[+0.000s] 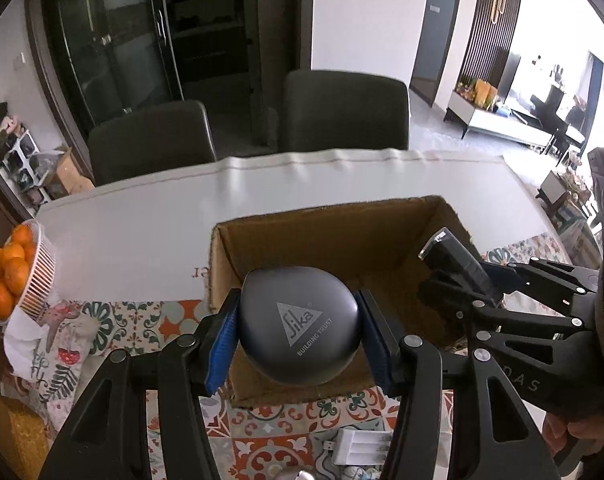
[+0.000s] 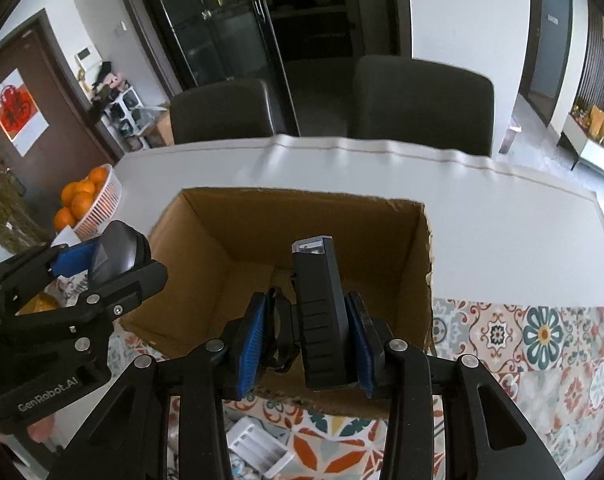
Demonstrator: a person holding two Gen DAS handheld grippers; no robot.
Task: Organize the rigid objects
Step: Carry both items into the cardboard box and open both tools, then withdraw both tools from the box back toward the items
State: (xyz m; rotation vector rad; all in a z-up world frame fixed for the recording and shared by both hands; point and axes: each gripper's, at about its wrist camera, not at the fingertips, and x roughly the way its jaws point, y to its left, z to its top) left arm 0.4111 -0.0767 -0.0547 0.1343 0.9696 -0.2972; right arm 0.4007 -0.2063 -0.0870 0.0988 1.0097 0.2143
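My left gripper (image 1: 298, 334) is shut on a rounded dark grey case (image 1: 297, 324) with a triangular logo, held above the near wall of an open cardboard box (image 1: 314, 240). My right gripper (image 2: 308, 340) is shut on a black flashlight (image 2: 320, 308) with a strap, its lens end pointing forward over the same cardboard box (image 2: 229, 232). The right gripper (image 1: 468, 280) with the flashlight (image 1: 454, 256) shows at the right of the left wrist view. The left gripper (image 2: 97, 264) with the grey case (image 2: 115, 248) shows at the left of the right wrist view.
The box stands on a table with a white cover (image 1: 149, 216) and a patterned cloth (image 2: 542, 340). A white basket of oranges (image 1: 17, 272) stands at the left. A white battery holder (image 1: 362, 448) lies near the front edge. Two dark chairs (image 1: 342, 112) stand behind the table.
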